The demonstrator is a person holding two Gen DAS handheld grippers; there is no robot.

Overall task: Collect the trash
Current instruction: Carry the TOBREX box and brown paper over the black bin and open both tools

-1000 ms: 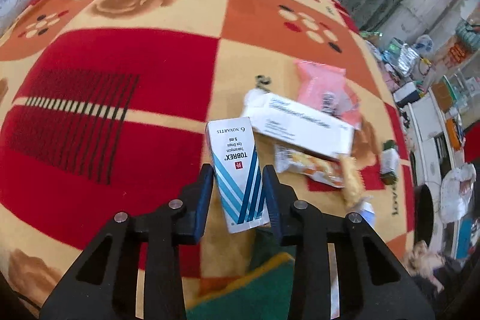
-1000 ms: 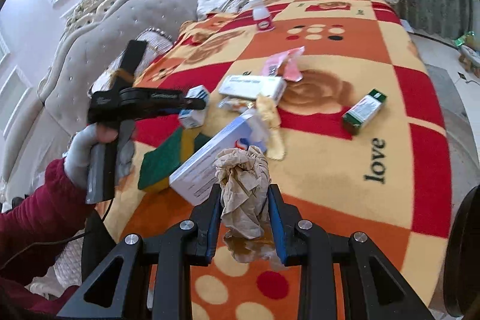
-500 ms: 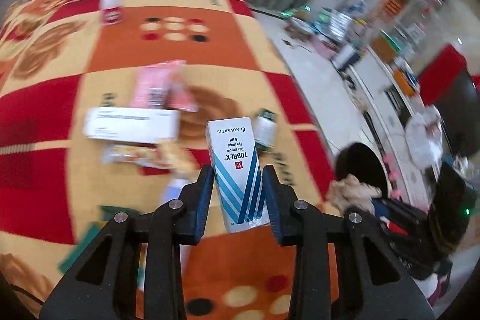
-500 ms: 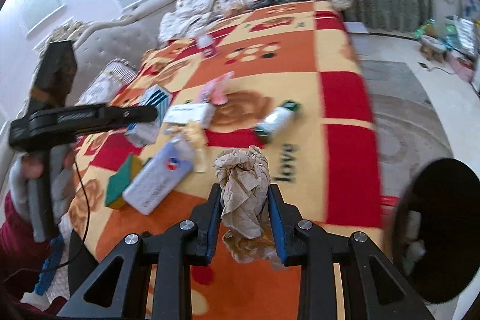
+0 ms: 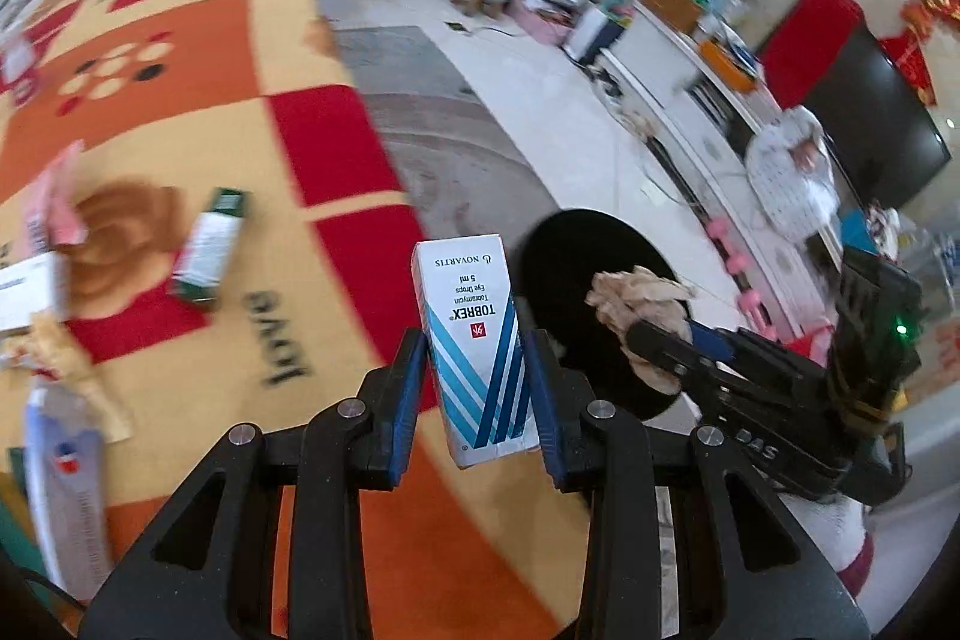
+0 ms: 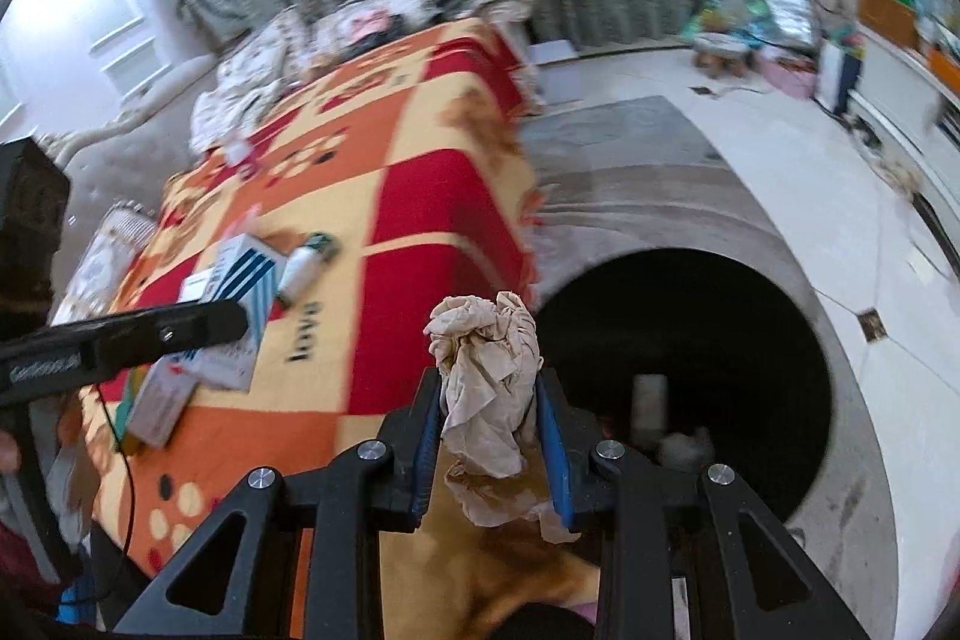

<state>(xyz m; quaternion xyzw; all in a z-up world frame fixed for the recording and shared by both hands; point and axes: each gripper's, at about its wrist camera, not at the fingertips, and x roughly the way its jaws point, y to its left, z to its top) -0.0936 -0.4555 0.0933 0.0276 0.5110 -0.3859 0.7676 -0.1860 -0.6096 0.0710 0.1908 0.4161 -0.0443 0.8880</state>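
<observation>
My left gripper [image 5: 477, 361] is shut on a white and blue eye-drops box [image 5: 474, 340], held upright over the blanket's edge. My right gripper [image 6: 489, 400] is shut on a crumpled beige tissue [image 6: 489, 370]. In the left wrist view that tissue [image 5: 639, 301] hangs over the black bin [image 5: 576, 268] on the floor beside the bed. From the right wrist the bin's dark opening [image 6: 720, 328] lies just right of the tissue, with some trash inside. The eye-drops box [image 6: 246, 274] and left gripper [image 6: 231, 319] show at the left.
A red, orange and yellow blanket [image 5: 198, 112] covers the bed, with a green and white box [image 5: 210, 247], a pink packet [image 5: 54, 202] and a long white box [image 5: 66, 484] on it. The floor [image 5: 540, 100] is pale tile; cluttered furniture [image 5: 678, 16] stands beyond.
Both grippers have swung right from over the blanket toward the bed's edge. The black bin has come into full view, and the tissue now hangs over it.
</observation>
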